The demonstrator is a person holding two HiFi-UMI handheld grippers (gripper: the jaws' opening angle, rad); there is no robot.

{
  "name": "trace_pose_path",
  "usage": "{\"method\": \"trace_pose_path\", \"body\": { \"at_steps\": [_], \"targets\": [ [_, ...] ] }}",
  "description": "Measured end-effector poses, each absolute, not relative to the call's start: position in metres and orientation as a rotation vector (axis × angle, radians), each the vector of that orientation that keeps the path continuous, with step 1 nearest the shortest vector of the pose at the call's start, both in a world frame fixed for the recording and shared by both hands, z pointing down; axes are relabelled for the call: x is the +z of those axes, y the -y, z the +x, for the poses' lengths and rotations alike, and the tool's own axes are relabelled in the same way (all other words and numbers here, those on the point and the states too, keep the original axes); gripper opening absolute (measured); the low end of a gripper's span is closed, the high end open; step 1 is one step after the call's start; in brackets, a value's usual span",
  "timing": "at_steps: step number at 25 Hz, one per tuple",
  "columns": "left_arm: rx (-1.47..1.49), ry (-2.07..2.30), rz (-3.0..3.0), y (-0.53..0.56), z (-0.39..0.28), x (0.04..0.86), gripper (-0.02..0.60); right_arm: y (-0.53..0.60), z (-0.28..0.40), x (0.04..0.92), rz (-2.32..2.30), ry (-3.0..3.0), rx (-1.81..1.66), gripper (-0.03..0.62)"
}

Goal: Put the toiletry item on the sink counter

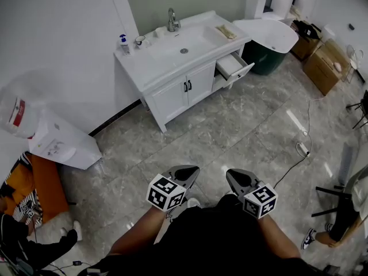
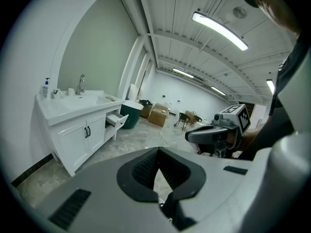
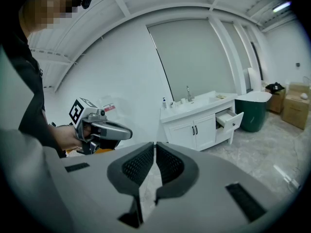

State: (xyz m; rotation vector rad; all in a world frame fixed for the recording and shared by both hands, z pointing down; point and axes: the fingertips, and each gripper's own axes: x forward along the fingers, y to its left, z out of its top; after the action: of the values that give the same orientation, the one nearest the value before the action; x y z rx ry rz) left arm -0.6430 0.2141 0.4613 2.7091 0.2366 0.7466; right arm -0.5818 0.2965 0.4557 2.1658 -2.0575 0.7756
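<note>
The white sink counter (image 1: 172, 59) stands against the far wall, with a tap (image 1: 171, 20) at its back. On its left end are a small pump bottle with a blue top (image 1: 123, 43) and a small cup (image 1: 140, 40). A yellowish item (image 1: 225, 31) lies on its right end. My left gripper (image 1: 192, 171) and right gripper (image 1: 231, 175) are held side by side low in the head view, far from the counter. Both are shut, with nothing between the jaws. The counter (image 2: 68, 106) also shows in the left gripper view, and the counter (image 3: 194, 109) in the right gripper view.
One drawer (image 1: 233, 66) of the cabinet stands pulled out at its right. Beside it is a dark green bin with a white lid (image 1: 267, 39). Cardboard boxes (image 1: 322, 65) stand at the far right, a cable (image 1: 299, 148) runs over the floor, and white bags (image 1: 57, 142) lie at the left.
</note>
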Motion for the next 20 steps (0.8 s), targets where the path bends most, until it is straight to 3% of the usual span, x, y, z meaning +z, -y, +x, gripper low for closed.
{"method": "trace_pose_path", "body": {
  "at_steps": [12, 20],
  "targets": [
    [0.773, -0.254, 2.669, -0.214, -0.624, 0.477, 0.0, -0.297, -0.551, 0.473, 2.228, 1.984, 0.876, 0.005],
    [0.798, -0.223, 2.678, -0.192, -0.572, 0.475, 0.0, -0.271, -0.477, 0.469, 2.305, 1.987, 0.87, 0.005]
  ]
}}
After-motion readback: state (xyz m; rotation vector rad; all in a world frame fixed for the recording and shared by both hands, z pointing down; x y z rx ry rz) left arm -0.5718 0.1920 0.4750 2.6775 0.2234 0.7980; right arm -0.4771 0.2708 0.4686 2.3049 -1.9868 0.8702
